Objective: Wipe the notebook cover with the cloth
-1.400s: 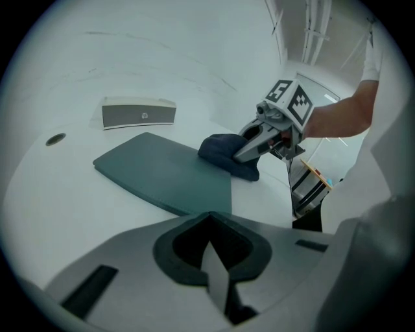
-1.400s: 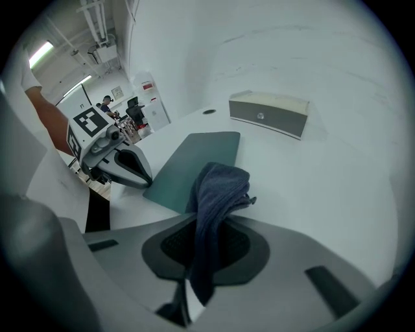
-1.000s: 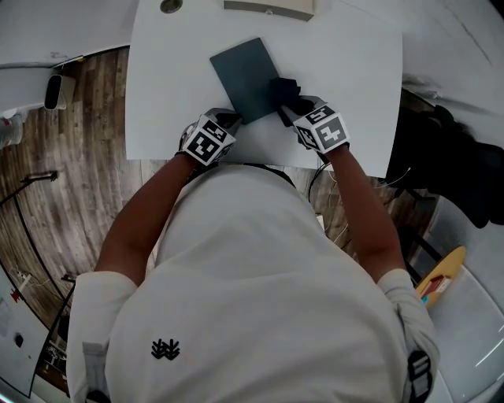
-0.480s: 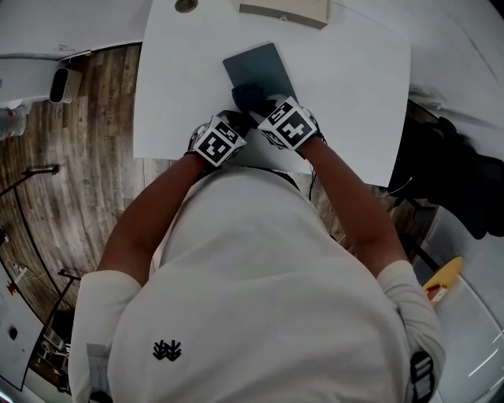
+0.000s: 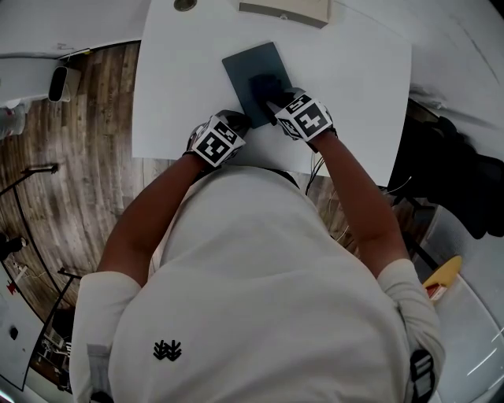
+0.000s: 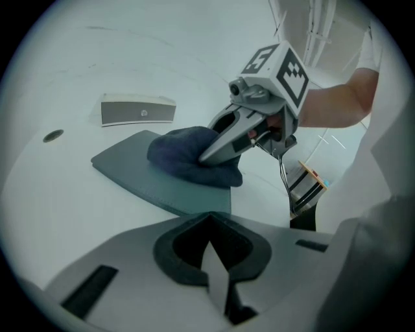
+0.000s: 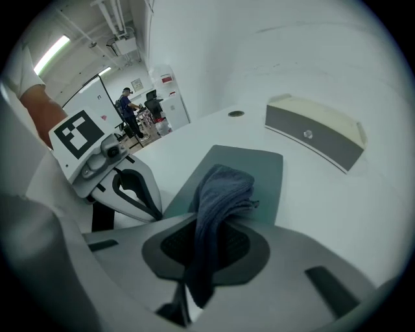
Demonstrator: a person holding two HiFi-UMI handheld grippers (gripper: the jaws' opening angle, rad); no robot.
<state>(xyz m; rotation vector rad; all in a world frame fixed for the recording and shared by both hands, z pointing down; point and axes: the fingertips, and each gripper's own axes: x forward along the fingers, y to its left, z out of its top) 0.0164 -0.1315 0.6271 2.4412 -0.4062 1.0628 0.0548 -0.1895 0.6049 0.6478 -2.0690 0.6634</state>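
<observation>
The right gripper (image 5: 275, 101) is pinching a dark blue, crumpled cloth (image 7: 220, 188). The fabric runs up between the two jaws and spills out ahead of them in a bunched fold. That fold lies on the cover of a flat, slate-grey notebook (image 5: 244, 69), touching it around the middle of the near half. In the head view this sits just above the centre of the frame.

The left gripper (image 6: 211, 259) has its jaws pressed together with nothing caught between them. Its tips sit right at the notebook's near corner, a little left of the right gripper. I can't tell whether it presses on the cover or only rests beside it. The two grippers are close together, with their marker cubes nearly side by side.

The notebook lies at an angle on a white tabletop (image 5: 358, 71), in the upper middle of the head view. Beyond it, at the top edge of that frame, stands a long beige-and-grey box (image 5: 283, 9), well apart from the notebook. A small round dark hole (image 5: 185, 4) in the tabletop is to the left of the box. Wood-plank flooring (image 5: 79, 126) shows down the left side.
</observation>
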